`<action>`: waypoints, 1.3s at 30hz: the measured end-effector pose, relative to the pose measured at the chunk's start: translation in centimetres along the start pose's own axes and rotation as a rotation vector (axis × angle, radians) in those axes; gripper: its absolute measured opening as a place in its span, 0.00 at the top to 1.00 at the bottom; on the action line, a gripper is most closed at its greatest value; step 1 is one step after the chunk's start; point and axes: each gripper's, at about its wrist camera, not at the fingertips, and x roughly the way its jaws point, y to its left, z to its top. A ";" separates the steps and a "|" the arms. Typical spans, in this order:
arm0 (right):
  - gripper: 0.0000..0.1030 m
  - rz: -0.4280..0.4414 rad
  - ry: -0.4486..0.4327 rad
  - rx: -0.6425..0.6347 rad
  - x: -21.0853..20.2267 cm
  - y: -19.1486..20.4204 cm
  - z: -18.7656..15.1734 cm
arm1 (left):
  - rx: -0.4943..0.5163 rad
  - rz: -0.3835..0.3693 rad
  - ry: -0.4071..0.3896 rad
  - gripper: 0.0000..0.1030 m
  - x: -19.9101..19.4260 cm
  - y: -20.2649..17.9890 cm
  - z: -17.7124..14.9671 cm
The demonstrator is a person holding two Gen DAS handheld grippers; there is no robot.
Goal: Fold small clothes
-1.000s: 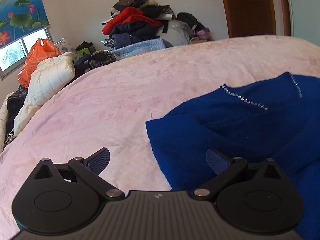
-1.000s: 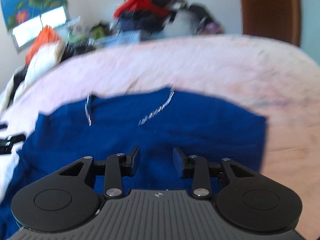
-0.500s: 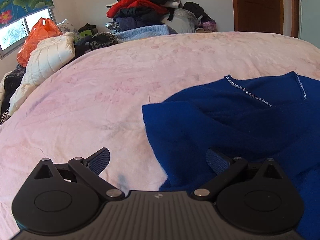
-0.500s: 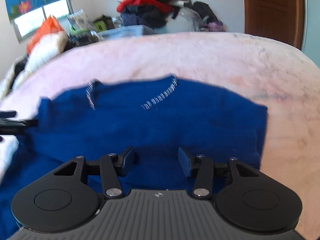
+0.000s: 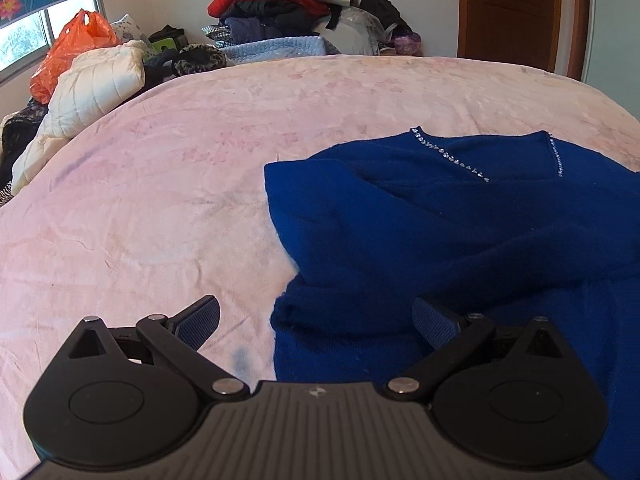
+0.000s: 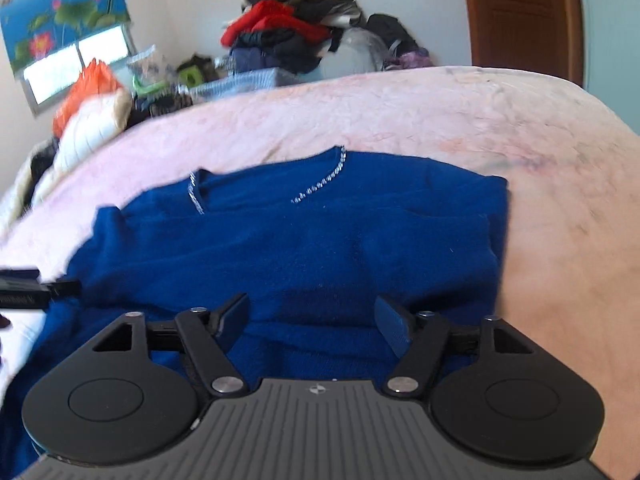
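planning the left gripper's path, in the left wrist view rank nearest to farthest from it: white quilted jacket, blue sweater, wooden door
1. blue sweater, just ahead on the right, partly between the left gripper fingers.
2. white quilted jacket, far left at the bed's edge.
3. wooden door, upper right, on the far wall.

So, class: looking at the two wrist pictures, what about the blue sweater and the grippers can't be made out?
- Blue sweater, left wrist view: its right side and hem run past the frame edge.
- Sweater's near edge, right wrist view: hidden behind the right gripper.
- Left gripper, right wrist view: cut off by the left edge, blurred.
- Clothes pile, right wrist view: too blurred to separate items.
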 end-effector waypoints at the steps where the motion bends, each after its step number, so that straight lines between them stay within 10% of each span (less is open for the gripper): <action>1: 0.25 0.001 -0.005 0.001 -0.7 0.0 -0.4 | -0.003 -0.007 0.001 0.00 -0.4 -0.1 -0.3; 18: 0.13 0.030 -0.071 0.147 -16.0 -4.8 -9.5 | -0.053 -0.171 0.046 0.00 -7.6 1.7 -7.0; 33: 0.13 0.139 0.052 0.158 -20.0 -4.3 -15.2 | -0.001 -0.248 0.210 0.00 -10.1 4.1 -11.7; 39: 0.14 0.232 0.131 0.149 -21.0 -3.9 -17.4 | -0.035 -0.408 0.258 0.00 -11.2 7.3 -13.9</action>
